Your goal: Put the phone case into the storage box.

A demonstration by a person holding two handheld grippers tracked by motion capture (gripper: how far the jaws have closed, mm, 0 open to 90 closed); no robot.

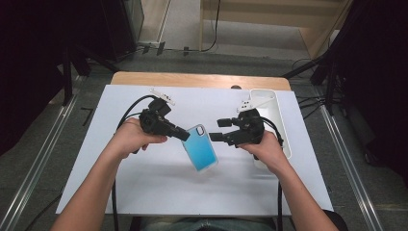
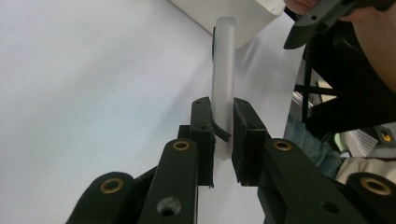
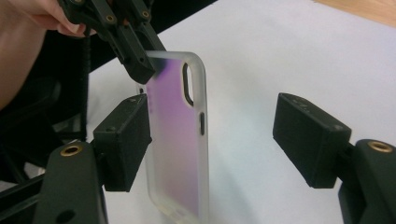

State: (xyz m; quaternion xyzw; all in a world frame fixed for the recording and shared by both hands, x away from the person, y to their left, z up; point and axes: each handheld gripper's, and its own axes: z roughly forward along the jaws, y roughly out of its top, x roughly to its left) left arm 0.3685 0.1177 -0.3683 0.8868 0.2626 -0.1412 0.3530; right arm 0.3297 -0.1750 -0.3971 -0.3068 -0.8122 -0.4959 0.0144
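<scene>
- The phone case (image 1: 201,148) sits at the centre of the high view, blue there, over the white table cover (image 1: 144,192); whether its lower end touches the cover I cannot tell.
- My left gripper (image 1: 185,135) comes in from the left of that frame, and its 2 jaws are clamped on the case's upper left corner.
- In my left gripper view I look at the case (image 2: 223,70) edge-on: a frosted strip rising from between my 2 pads, which press on it from both sides in the lower middle of the frame.
- My right gripper (image 1: 215,130) is right of centre in the high view, its 2 jaws spread wide and holding nothing, tips just beside the case's right edge.
- In my right gripper view the case (image 3: 175,135) stands nearly upright at centre left, translucent with a purple tint, camera cut-out near its top; one of my jaws is just in front of its left edge, the other well apart at the right.
- The left gripper (image 3: 140,63) pinches the case's top corner in the upper left of that view.
- A white tray (image 1: 269,103) lies along the right side of the cover in the high view, behind my right hand (image 1: 267,149).
</scene>
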